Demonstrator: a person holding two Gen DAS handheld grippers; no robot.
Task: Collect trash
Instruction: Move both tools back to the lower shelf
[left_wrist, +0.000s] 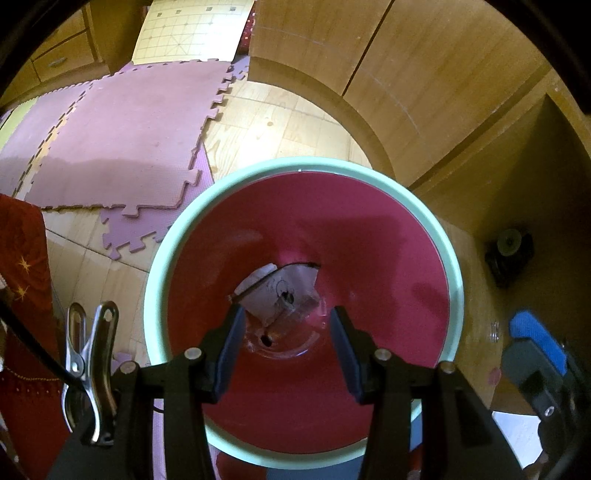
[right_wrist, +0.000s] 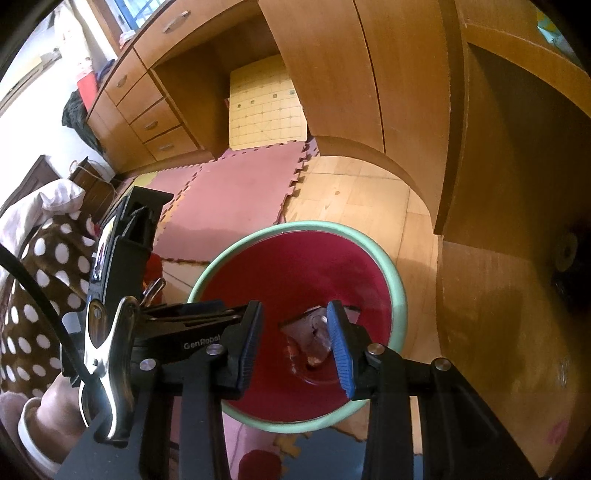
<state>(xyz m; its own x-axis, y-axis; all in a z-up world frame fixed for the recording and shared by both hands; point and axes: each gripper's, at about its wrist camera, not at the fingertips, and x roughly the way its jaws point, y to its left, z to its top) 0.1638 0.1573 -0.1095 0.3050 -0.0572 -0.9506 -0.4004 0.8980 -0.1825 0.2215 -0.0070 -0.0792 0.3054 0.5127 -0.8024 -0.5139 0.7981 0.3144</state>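
Far left in the left wrist view: pink foam mats (left_wrist: 122, 140) over the wooden floor (left_wrist: 280, 125), clear of any loose litter as far as can be seen.

Then the left gripper (left_wrist: 286, 347), poised steeply over the red bin (left_wrist: 155, 288) with its mint-green rim. Jaws spread, pinching nothing. Deep below, framed in the gap, the trash (left_wrist: 280, 291): a crumpled pale scrap with some clear film, lying on the bottom of the bin.

Next, just beside it, the right gripper (right_wrist: 295, 343), also aimed down into the same bin. Jaws likewise parted and empty, with the trash (right_wrist: 314, 332) seen between them but far beneath, untouched.

Furthest right: wooden cabinets (left_wrist: 424, 74) close beside the bin, with a dark recess behind.

Probably the moment just after a drop, so judged as release-and-withdraw. To do it well:
- Keep both pairs of jaws parted until well above the rim, so nothing clings and rides back out.
- Lift straight up rather than sideways; a light bin standing free on the floor looks easy to tip with a nudge on the rim.
- Draw one gripper out first, given how near they hang to each other.
- Sweep the mats and floor next for anything left to collect.
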